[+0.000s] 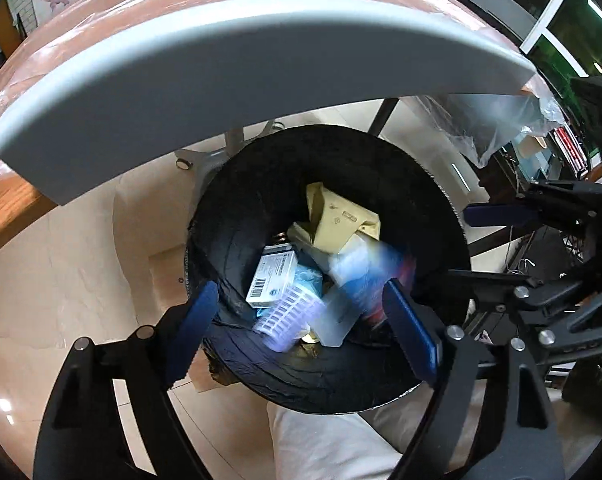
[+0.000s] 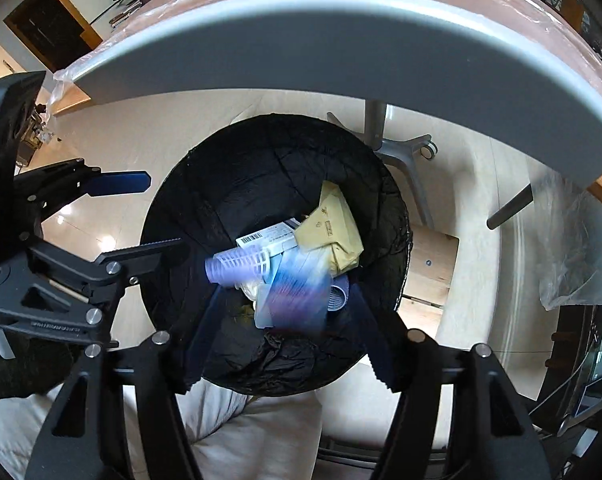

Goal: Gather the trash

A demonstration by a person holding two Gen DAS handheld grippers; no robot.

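Item: round bin lined with a black plastic bag (image 1: 261, 184), standing on the pale tiled floor (image 1: 61, 272) below the rounded grey edge of the surface (image 1: 261, 64), centre of both wrist views. Contents, resting: a crumpled yellow-beige paper packet (image 1: 341, 216) and a white carton with a barcode (image 1: 271, 276). Contents, motion-blurred and seemingly falling: a lilac mesh hair-roller cylinder (image 1: 287, 316) at lower centre of the left view, and a flat blue, white and red packet (image 2: 301, 296) at lower centre of the right view; a second ribbed blue roller (image 2: 339, 298) lies just beside it. Left gripper (image 1: 301, 328): jaws spread, nothing between the blue pads, poised over the bin mouth. Right gripper (image 2: 291, 336): jaws spread, pads blurred, the packet below them and not pinched. A person's pale trouser leg (image 1: 333, 440) sits at the near rim. Status, judged: release step done, both pieces inside the rim line. Risks, judged: a light roller may bounce off the heaped rubbish and hop over the near rim; a jaw withdrawn carelessly may snag the loose liner folds and tip the bin; clear plastic sheeting (image 1: 501, 128) hanging off the surface edge at upper right could catch a rising gripper.
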